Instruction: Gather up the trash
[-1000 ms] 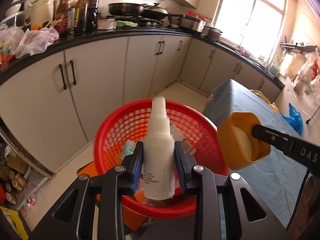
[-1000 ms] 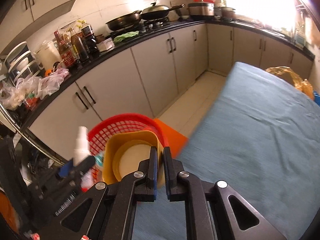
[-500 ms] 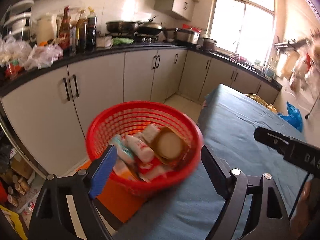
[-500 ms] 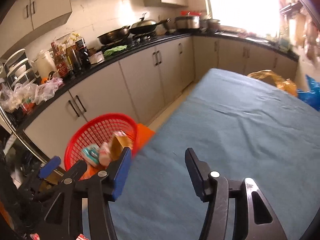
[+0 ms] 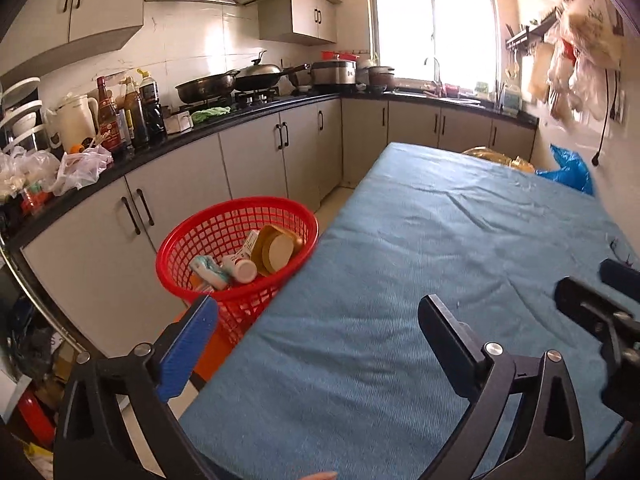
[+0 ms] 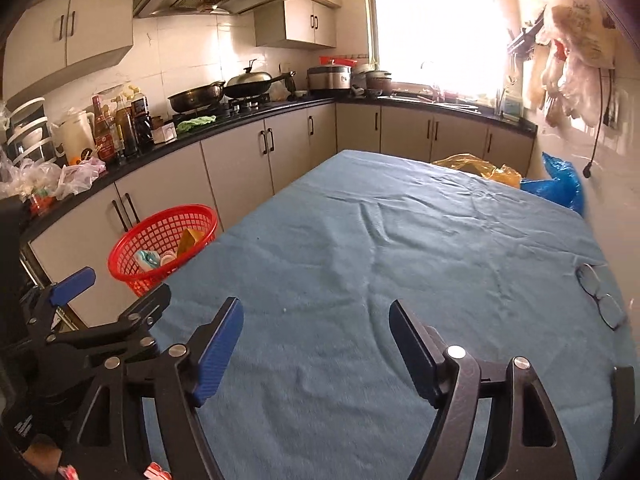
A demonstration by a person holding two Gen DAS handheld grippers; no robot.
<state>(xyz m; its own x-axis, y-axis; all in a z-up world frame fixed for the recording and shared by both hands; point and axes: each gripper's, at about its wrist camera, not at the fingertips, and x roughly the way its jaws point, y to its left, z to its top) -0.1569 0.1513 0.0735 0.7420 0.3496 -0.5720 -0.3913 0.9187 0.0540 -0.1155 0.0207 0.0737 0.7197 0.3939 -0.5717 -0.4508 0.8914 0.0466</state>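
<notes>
Both grippers hang over the blue-clothed bench (image 6: pixel 400 240) with nothing in them: my left gripper (image 5: pixel 320 344) has its fingers spread wide and bare, and my right gripper (image 6: pixel 316 344) is just as wide and just as empty, because the trash they carried is let go. It lies in the red basket (image 5: pixel 192 236), which stands off the bench's left edge, low beside the cabinets, where a drop from the bench side lands easily. In there I see the yellow tub (image 5: pixel 276 250) tipped on its side, the white bottle (image 5: pixel 240 266) lying next to it, and a crumpled wrapper (image 5: pixel 208 270). A second ago the left fingers clamped that bottle over the basket and the right pinched the tub; now both are pulled back and higher. Only glasses (image 6: pixel 600 296) sit on the cloth, at the right edge; I judge collecting nearly done.
</notes>
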